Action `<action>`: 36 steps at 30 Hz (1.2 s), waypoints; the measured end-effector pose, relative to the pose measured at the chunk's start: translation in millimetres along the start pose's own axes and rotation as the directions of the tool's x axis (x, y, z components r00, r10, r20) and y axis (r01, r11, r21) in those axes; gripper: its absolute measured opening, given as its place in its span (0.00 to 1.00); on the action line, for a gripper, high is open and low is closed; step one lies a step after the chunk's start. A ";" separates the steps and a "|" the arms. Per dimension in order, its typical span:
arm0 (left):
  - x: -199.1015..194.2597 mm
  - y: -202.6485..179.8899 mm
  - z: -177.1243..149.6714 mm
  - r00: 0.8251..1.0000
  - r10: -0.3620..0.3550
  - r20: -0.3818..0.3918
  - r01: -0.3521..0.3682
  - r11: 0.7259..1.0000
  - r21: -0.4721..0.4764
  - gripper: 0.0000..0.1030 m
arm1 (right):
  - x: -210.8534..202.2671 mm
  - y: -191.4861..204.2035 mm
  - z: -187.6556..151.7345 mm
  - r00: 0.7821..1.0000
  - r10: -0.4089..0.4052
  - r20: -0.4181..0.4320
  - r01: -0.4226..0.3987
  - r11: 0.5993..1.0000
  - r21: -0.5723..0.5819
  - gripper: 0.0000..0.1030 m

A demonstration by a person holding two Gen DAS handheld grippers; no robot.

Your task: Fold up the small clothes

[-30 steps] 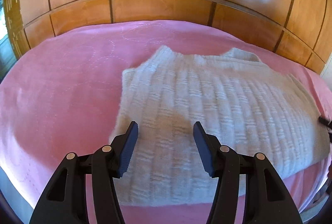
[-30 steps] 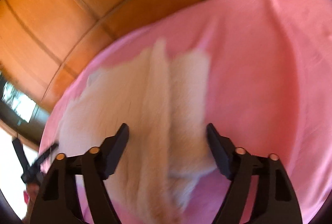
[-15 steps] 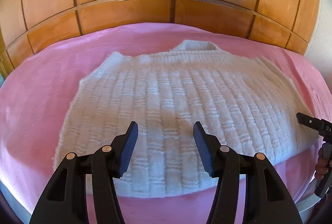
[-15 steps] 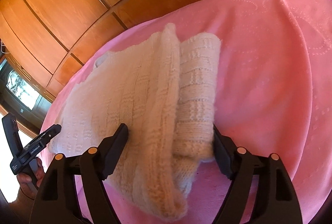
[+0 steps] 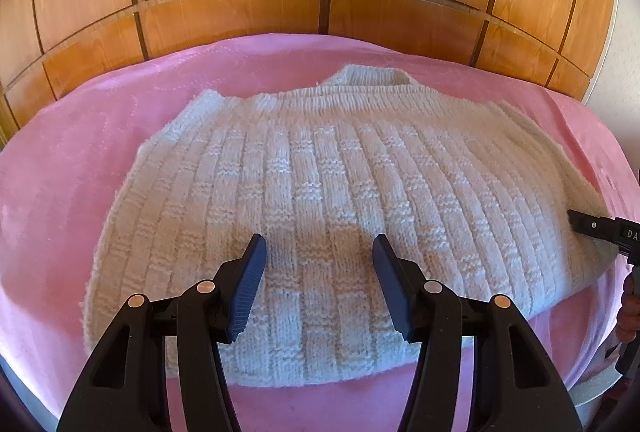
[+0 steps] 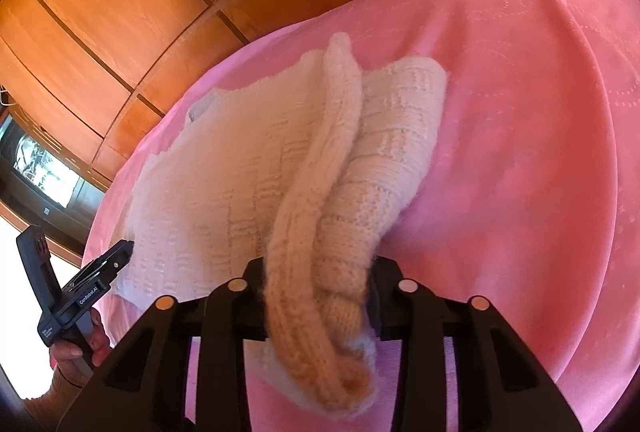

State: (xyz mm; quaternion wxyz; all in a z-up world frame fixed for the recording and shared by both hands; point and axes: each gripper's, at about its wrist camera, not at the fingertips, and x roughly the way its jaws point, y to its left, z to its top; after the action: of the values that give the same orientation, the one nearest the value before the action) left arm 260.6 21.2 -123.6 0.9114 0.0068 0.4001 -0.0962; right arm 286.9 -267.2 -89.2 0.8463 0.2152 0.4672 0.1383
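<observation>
White knit sweater point(image 5: 320, 200) is lying flat on the pink bedspread point(image 5: 60, 192), neck toward the wooden panel wall point(image 5: 240, 12). I'm holding my left gripper point(image 5: 318, 284) over the sweater's lower hem area, jaws standing apart, nothing between them. My right gripper point(image 6: 316, 296) is closing on the bunched sleeve point(image 6: 332, 232) at the sweater's side edge, thick roll of knit squeezed between the fingers and pads pressing it. Rest of the sweater is spreading away to the left in the right wrist view. My left hand point(image 6: 76, 352) is showing at that view's left edge
</observation>
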 end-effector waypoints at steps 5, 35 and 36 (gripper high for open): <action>-1.7 6.2 0.7 1.000 -0.030 -0.004 0.030 0.999 -0.024 0.53 | -4.6 14.1 5.6 1.000 0.024 -0.015 -0.024 1.000 -0.002 0.27; -55.3 188.1 5.6 0.855 -0.479 0.200 0.507 0.688 -0.519 0.65 | 111.8 290.9 -23.7 0.919 0.330 -0.216 -0.393 0.814 -0.427 0.66; -54.1 186.5 7.2 0.847 -0.492 0.199 0.517 0.679 -0.522 0.67 | 107.7 290.6 -27.2 0.917 0.334 -0.216 -0.397 0.811 -0.430 0.66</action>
State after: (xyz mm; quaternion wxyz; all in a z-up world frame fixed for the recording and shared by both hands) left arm 263.8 212.9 -91.2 0.8187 -0.3715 0.3770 -0.2228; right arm 310.8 38.6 -37.3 0.7979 0.0823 0.4241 0.4203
